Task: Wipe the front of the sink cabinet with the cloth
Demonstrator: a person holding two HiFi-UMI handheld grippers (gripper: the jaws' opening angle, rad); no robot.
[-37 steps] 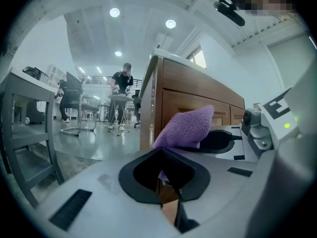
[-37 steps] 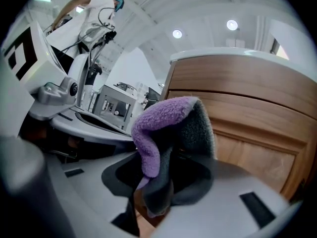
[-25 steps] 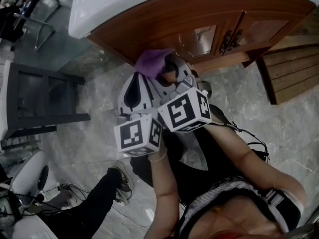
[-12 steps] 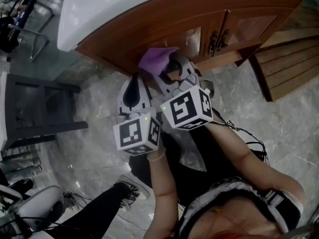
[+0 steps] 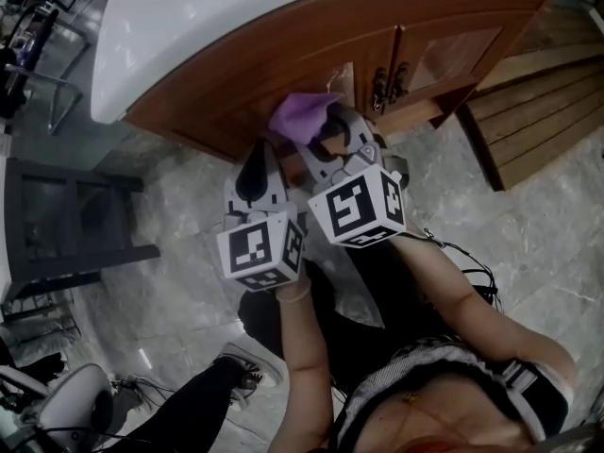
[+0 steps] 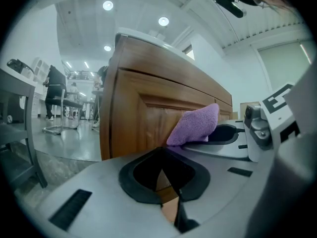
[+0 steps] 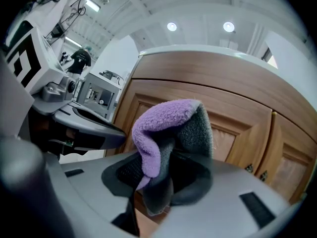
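While clamped between the jaws of the right gripper (image 7: pixel 161 185) (image 5: pixel 326 132), bulges forward as a folded wad: fluffy purple-and-grey cloth (image 7: pixel 166 128) (image 5: pixel 300 116) (image 6: pixel 195 125). Purple nap on the outer face, grey on the inner, thick and soft-edged, with one limp corner hanging down past the black ribbed pads. Sticks out ahead of that gripper's tips, toward the brown wooden sink cabinet (image 5: pixel 283 55) (image 7: pixel 233 98) (image 6: pixel 133 113) straight in front. Looks pressed to the framed door panel, though actual contact not plain from any view.

Seen from the left gripper (image 6: pixel 166 180) (image 5: pixel 257 149), lies ahead and to the right, a rounded pillow shape against the wood. Left gripper's jaws together, black pads meeting at the tips, nothing between them, only a thin wedge of wood grain showing through. Rides just beside the right gripper, on its left, tips a little short of the cabinet.

Smooth varnished wood ahead of both tools, with raised frames round recessed panels. Above both, curved glossy white countertop (image 5: pixel 189 17). Further right of the right gripper, paired dark metal door handles (image 5: pixel 387 85). Beneath both, grey veined stone floor (image 5: pixel 179 206). Behind the right jaws, white cube with black square markers (image 5: pixel 357 206); same kind behind the left.
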